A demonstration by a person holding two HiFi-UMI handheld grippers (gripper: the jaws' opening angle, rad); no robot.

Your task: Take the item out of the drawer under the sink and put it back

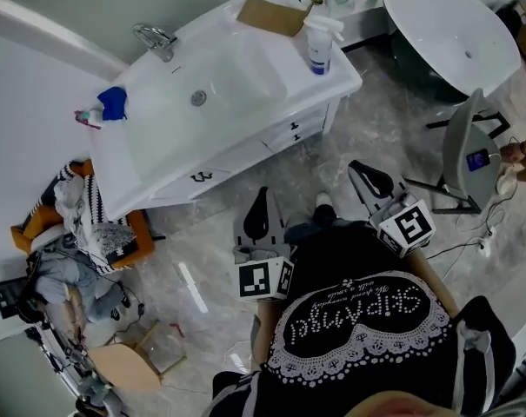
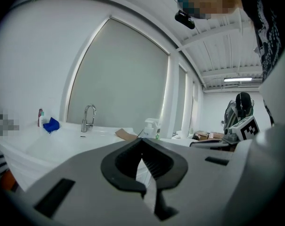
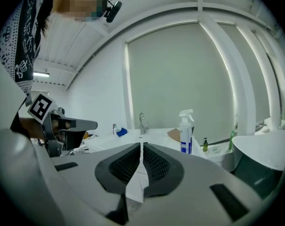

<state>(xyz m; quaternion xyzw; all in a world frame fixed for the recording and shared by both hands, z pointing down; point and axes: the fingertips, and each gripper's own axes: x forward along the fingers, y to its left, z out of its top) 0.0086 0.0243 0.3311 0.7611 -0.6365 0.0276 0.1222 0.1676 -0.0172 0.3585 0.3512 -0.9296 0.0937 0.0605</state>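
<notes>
The white sink cabinet (image 1: 245, 150) stands ahead of me, and its front drawers (image 1: 290, 131) are closed. Whatever is in them is hidden. My left gripper (image 1: 259, 200) hangs low in front of the cabinet, a short way off it, with its jaws shut and nothing between them. My right gripper (image 1: 363, 172) is raised beside it, near the cabinet's right corner, also shut and empty. In the left gripper view the left gripper (image 2: 142, 141) points towards the basin (image 2: 62, 142). The right gripper (image 3: 141, 146) looks over the countertop (image 3: 154, 135).
On the counter stand a spray bottle (image 1: 319, 46), a piece of cardboard (image 1: 271, 14), a blue cloth (image 1: 113, 102) and the faucet (image 1: 156, 39). A white bathtub (image 1: 449, 24) lies at the right. An orange basket (image 1: 137, 230) of clothes sits left of the cabinet. A phone stand (image 1: 467, 150) is at the right.
</notes>
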